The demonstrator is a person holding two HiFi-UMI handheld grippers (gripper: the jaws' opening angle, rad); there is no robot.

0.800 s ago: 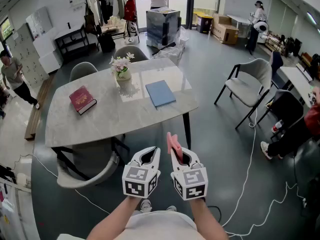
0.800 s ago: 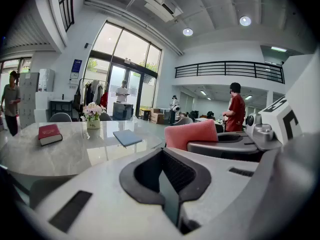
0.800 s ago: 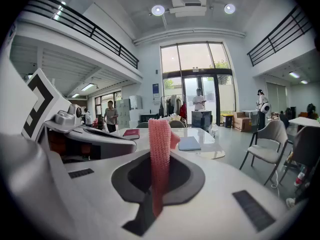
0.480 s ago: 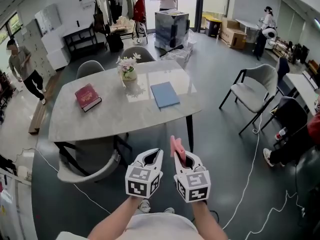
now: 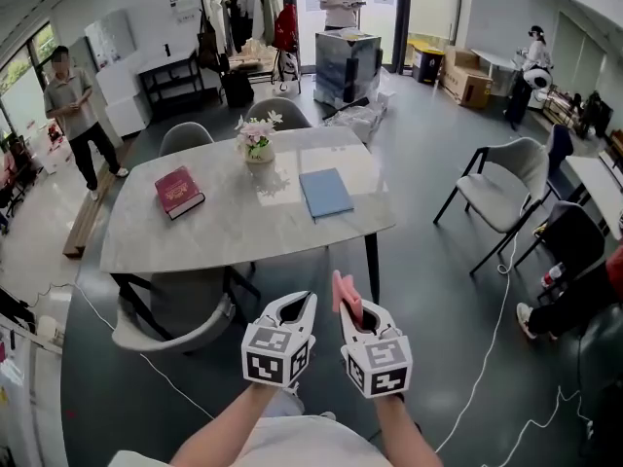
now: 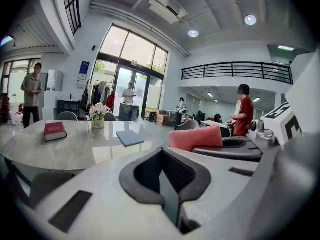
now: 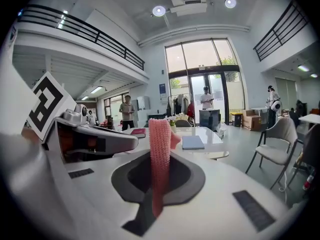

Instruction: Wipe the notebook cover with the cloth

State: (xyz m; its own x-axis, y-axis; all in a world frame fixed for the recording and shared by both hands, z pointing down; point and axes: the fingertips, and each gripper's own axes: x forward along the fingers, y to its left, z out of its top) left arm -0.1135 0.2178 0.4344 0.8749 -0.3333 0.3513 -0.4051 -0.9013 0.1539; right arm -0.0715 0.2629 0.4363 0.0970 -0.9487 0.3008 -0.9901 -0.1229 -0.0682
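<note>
A blue notebook [image 5: 325,193] lies flat on the grey marble table [image 5: 224,236], right of its middle; it also shows in the left gripper view [image 6: 129,138] and the right gripper view [image 7: 192,142]. My right gripper [image 5: 348,303] is shut on a pink cloth [image 5: 346,295], which stands up between its jaws [image 7: 160,159]. My left gripper [image 5: 300,305] sits beside it, shut with nothing in it [image 6: 167,184]. Both grippers hang in the air well short of the table's near edge.
A dark red book [image 5: 178,191] and a vase of flowers [image 5: 258,139] share the table. Grey chairs [image 5: 165,324] stand around it, another [image 5: 501,197] to the right. Cables [image 5: 487,329] trail on the floor. People stand at the left [image 5: 78,115] and far back.
The head view has shifted, so the table sits slightly farther left and nearer. A person at the left has walked further into view. Both grippers keep their pose.
</note>
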